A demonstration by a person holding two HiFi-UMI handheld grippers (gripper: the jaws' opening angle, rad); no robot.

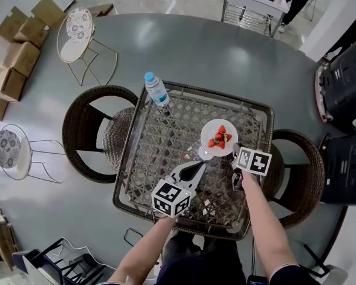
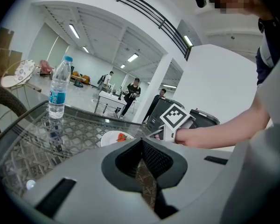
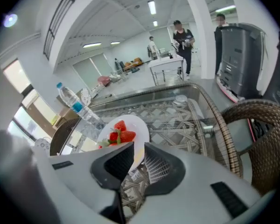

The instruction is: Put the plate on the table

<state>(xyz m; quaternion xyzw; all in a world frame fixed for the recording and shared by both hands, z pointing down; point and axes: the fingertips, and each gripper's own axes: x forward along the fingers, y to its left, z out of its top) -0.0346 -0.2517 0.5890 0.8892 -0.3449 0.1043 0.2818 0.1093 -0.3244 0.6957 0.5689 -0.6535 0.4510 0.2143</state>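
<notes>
- The plate point(image 1: 210, 129) is seen over the right half of the tabletop point(image 1: 157, 150), nearer to the far right corner than to the near edge.
- A few strawberries point(image 1: 220, 138) are carried on the middle of the plate.
- The near rim of the plate is held by the right gripper point(image 1: 232, 153). In the right gripper view its jaws are closed on this rim, one jaw on each side of it, with no free gap left.
- In that view the plate is shown tilted. Whether its bottom touches the glass cannot be told.
- The left gripper point(image 1: 199, 166) is held over the middle of the tabletop, just beside the near left edge of the plate, with its tips pointed at the plate but apart from it.
- In the left gripper view its jaws are brought together at the tips, and nothing is held between them.
- A water bottle point(image 1: 156, 89) is stood upright near the far left corner of the tabletop, well apart from the plate.
- A wicker chair point(image 1: 86, 129) is placed at the left edge of the table.
</notes>
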